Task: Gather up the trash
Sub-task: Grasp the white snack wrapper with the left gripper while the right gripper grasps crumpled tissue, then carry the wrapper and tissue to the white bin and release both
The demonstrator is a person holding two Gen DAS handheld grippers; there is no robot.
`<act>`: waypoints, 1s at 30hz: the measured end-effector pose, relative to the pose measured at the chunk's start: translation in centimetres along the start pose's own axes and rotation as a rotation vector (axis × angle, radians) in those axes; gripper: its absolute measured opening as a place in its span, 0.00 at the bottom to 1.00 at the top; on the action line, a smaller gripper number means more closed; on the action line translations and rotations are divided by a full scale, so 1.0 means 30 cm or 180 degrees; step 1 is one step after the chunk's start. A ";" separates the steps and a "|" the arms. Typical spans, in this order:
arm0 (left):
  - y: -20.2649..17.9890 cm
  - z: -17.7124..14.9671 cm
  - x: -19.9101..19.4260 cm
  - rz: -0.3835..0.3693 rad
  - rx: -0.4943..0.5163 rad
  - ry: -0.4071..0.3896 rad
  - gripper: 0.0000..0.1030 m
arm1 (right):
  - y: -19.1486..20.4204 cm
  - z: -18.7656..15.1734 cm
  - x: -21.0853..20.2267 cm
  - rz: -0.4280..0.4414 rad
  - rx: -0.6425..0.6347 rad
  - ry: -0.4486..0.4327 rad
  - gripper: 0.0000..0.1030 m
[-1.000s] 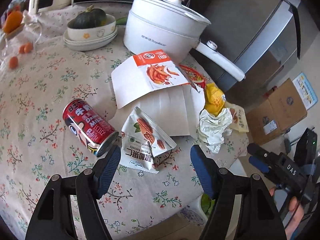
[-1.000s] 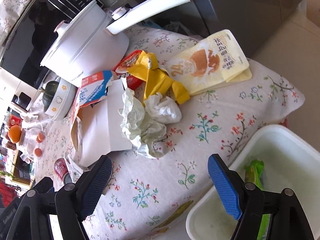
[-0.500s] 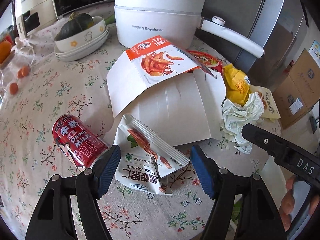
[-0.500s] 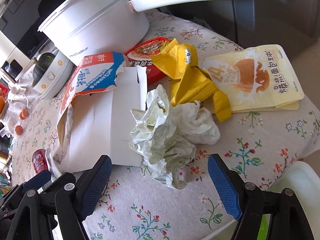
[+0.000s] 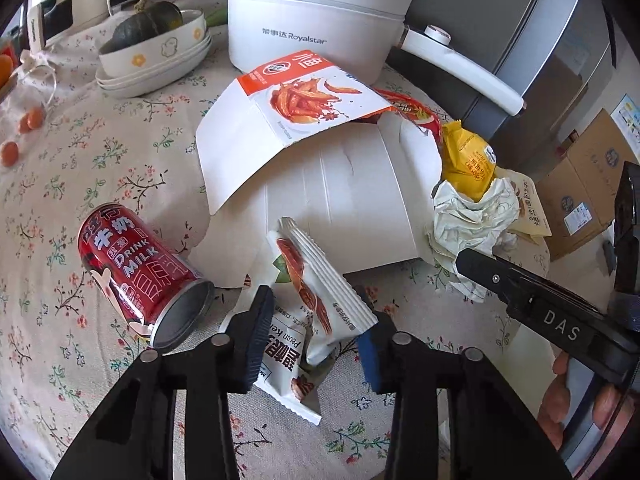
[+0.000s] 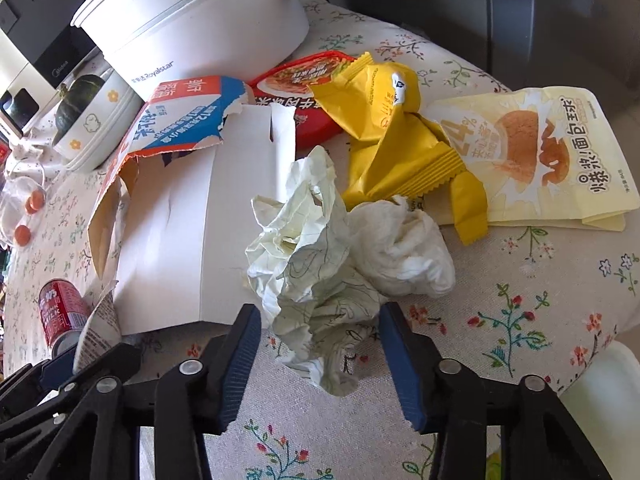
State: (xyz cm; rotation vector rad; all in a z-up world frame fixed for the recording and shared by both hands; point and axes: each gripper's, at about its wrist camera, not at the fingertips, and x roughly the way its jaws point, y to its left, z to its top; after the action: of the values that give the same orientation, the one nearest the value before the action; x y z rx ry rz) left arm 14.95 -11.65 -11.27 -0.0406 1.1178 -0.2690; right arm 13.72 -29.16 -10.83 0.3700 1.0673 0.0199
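Note:
A white pecan-kernel packet point(image 5: 320, 280) stands buckled between the fingers of my left gripper point(image 5: 314, 340); its jaws are closing and both pads press on the packet. A red milk-drink can point(image 5: 136, 268) lies on its side just left of it. In the right wrist view, a crumpled pale-green paper point(image 6: 312, 256) sits between the fingers of my right gripper point(image 6: 320, 356), whose jaws are closing with the pads against its sides. A white tissue ball point(image 6: 404, 248) touches the paper on its right.
A torn white carton point(image 5: 340, 196), a yellow wrapper point(image 6: 400, 140), a pale yellow pouch point(image 6: 540, 152) and a red tray point(image 6: 296, 80) lie on the floral tablecloth. Behind stand a white pot point(image 5: 312, 20) and stacked bowls point(image 5: 156, 56). A white bin's rim point(image 6: 608, 380) shows beyond the table edge.
Both grippers came down and closer to the table. The left fingers closed onto the pecan packet, which buckled upward. The right fingers narrowed around the crumpled paper.

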 end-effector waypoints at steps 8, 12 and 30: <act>0.022 -0.007 -0.046 -0.0045 -0.0053 -0.0101 0.11 | -0.001 -0.026 -0.022 0.0090 0.0043 0.0040 0.36; 0.038 -0.012 -0.083 -0.0151 -0.0083 -0.0168 0.10 | -0.007 -0.031 -0.053 0.0213 0.0116 0.0023 0.33; 0.084 -0.052 -0.221 -0.0673 -0.0348 -0.0271 0.10 | -0.001 -0.049 -0.165 0.0441 0.0139 -0.0108 0.10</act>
State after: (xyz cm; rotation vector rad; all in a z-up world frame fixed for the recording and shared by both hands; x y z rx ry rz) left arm 11.33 -7.48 -6.53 -0.2662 1.0433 -0.3913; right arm 10.03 -29.72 -7.25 0.4818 1.0082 0.1137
